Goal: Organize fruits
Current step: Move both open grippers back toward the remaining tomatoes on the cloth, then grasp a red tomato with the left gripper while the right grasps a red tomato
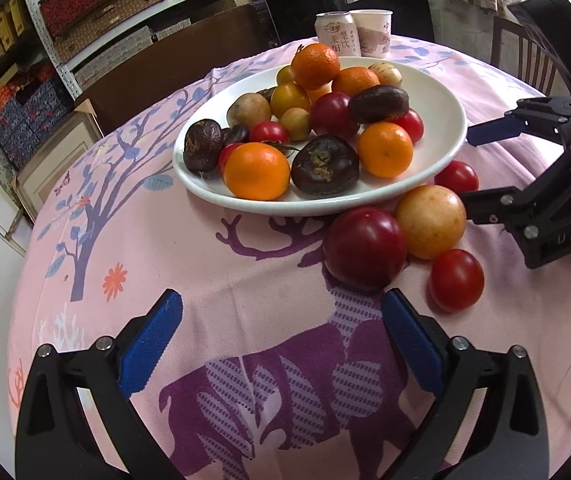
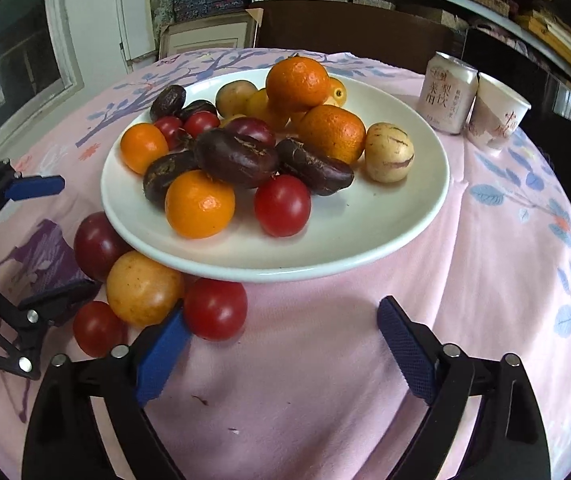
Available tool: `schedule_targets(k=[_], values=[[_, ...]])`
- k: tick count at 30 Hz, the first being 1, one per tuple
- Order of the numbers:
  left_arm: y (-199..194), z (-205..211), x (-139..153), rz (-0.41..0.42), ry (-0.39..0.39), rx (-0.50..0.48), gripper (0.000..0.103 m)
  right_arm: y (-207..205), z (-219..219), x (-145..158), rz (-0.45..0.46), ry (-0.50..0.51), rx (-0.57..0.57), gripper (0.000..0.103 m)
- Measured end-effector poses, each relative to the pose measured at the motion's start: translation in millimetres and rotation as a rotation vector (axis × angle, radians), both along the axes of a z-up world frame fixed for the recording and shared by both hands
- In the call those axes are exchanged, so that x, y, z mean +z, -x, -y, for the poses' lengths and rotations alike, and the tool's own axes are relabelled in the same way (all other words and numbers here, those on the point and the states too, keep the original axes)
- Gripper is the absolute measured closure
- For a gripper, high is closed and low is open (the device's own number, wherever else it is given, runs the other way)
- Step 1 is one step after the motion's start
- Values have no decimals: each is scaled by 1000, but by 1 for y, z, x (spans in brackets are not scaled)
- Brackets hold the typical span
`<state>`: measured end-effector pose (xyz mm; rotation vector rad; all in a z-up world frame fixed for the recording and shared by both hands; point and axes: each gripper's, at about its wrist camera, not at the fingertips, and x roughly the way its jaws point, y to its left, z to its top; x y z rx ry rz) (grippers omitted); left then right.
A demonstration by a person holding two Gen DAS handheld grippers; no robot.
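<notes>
A white plate point(image 1: 441, 92) piled with oranges, tomatoes, dark fruits and yellow fruits sits on the pink tablecloth; it also shows in the right wrist view point(image 2: 365, 232). Beside its rim on the cloth lie a dark red plum point(image 1: 365, 246), a yellow-orange fruit point(image 1: 431, 220) and two red tomatoes point(image 1: 455, 280) point(image 1: 456, 178). My left gripper point(image 1: 281, 320) is open and empty, just short of the plum. My right gripper point(image 2: 281, 324) is open and empty; its left fingertip point(image 2: 165, 344) is next to a tomato point(image 2: 215, 308) and the yellow-orange fruit point(image 2: 141, 288).
A drink can point(image 1: 335, 34) and a paper cup point(image 1: 373, 32) stand behind the plate. The round table's edge curves away on all sides. Dark chairs and shelves with boxes stand beyond it.
</notes>
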<state>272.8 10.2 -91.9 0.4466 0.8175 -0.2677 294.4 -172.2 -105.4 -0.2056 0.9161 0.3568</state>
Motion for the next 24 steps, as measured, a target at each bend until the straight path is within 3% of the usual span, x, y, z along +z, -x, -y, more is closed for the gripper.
schedule_targets(k=[2, 5, 7, 10, 14, 19, 21, 24], values=[[1, 1, 0, 7, -9, -2, 4, 8, -10, 2, 19, -7, 44, 44], [1, 0, 0, 2, 0, -1, 4, 22, -28, 4, 58, 34, 71, 73], [0, -2, 0, -8, 15, 4, 4, 27, -32, 5, 81, 69, 45, 73], [-2, -4, 0, -25, 35, 17, 4, 34, -23, 9, 66, 27, 4, 73], [-4, -2, 1, -28, 38, 31, 4, 47, 1, 25, 138, 13, -69, 73], [-14, -2, 0, -86, 110, 81, 4, 50, 36, 29, 153, -31, -178, 73], [-13, 0, 1, -73, 137, 62, 4, 50, 41, 24, 135, -26, -197, 73], [-3, 6, 7, -67, 190, -39, 4, 52, 41, 19, 120, -10, -200, 73]])
